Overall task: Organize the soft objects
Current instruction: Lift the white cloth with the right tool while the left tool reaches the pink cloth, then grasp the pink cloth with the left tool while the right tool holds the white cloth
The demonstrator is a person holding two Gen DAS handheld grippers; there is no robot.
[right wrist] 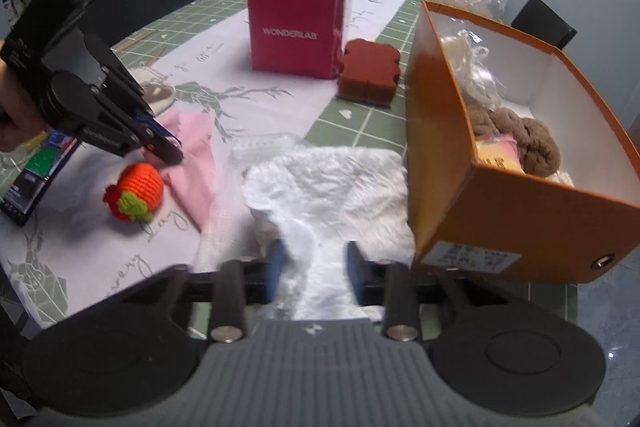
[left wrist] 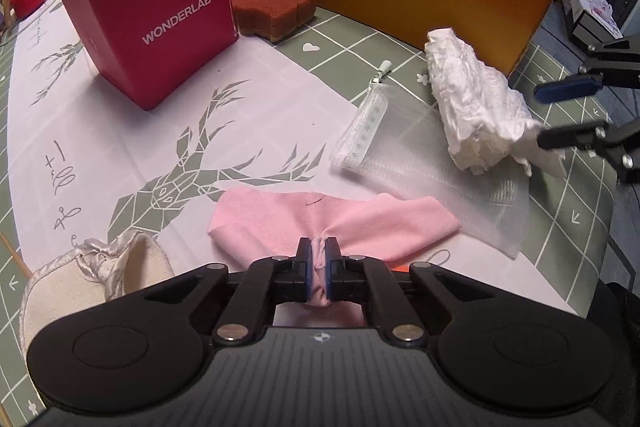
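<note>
Two pairs of tongs work in front of the orange box [right wrist: 460,155]. Nearest, the left tongs [left wrist: 318,255] pinch a bunched fold of the pink cloth [left wrist: 360,223], which otherwise lies flat on the table [left wrist: 120,155], probably to lift it toward the box. The right tongs [right wrist: 316,267] stand parted around the white crumpled cloth [right wrist: 332,183] just beside the box's near wall, not pressing it. Inside the box lie brown knitwear [right wrist: 532,143] and other soft items.
</note>
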